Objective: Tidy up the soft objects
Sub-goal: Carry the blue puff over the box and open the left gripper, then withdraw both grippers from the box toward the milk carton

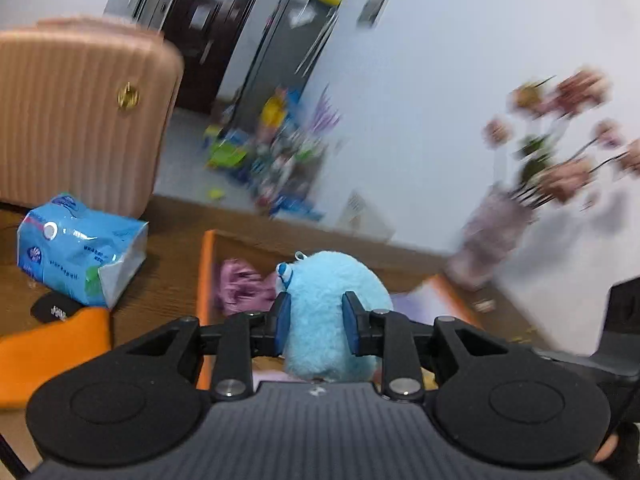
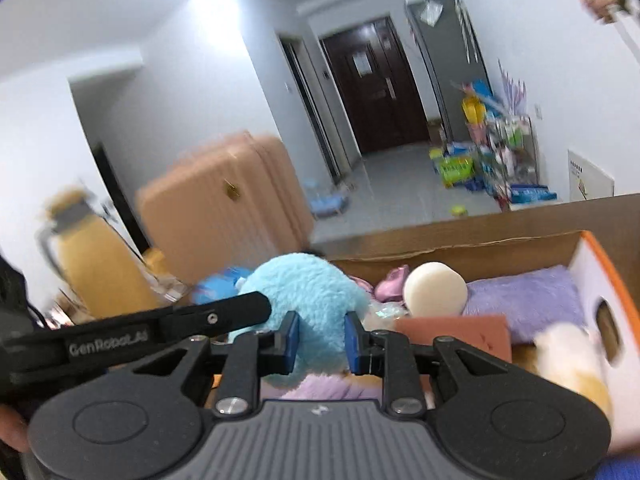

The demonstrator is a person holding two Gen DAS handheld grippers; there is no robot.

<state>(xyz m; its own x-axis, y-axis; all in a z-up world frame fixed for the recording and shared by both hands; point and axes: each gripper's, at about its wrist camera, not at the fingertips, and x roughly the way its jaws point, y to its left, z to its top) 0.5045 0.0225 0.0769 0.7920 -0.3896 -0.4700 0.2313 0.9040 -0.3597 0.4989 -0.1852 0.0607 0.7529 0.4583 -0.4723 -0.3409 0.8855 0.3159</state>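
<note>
A light-blue plush toy (image 1: 332,280) is held up over an orange-rimmed cardboard box (image 1: 206,280). My left gripper (image 1: 316,322) is shut on it, its blue pads pressing into the fur on both sides. In the right wrist view my right gripper (image 2: 321,338) is also shut on the same plush toy (image 2: 304,284), and the left gripper's black body reaches in from the left. Inside the box (image 2: 440,248) lie a pink cloth (image 2: 390,284), a cream round cushion (image 2: 434,288), a purple fluffy piece (image 2: 528,300) and a white-and-orange plush (image 2: 572,364).
A blue tissue pack (image 1: 76,248) and an orange cloth (image 1: 52,352) lie on the wooden table left of the box. A pink ribbed suitcase (image 1: 80,120) stands behind them. A vase of flowers (image 1: 492,232) is at the right, and a yellow jug (image 2: 96,264) at the far left.
</note>
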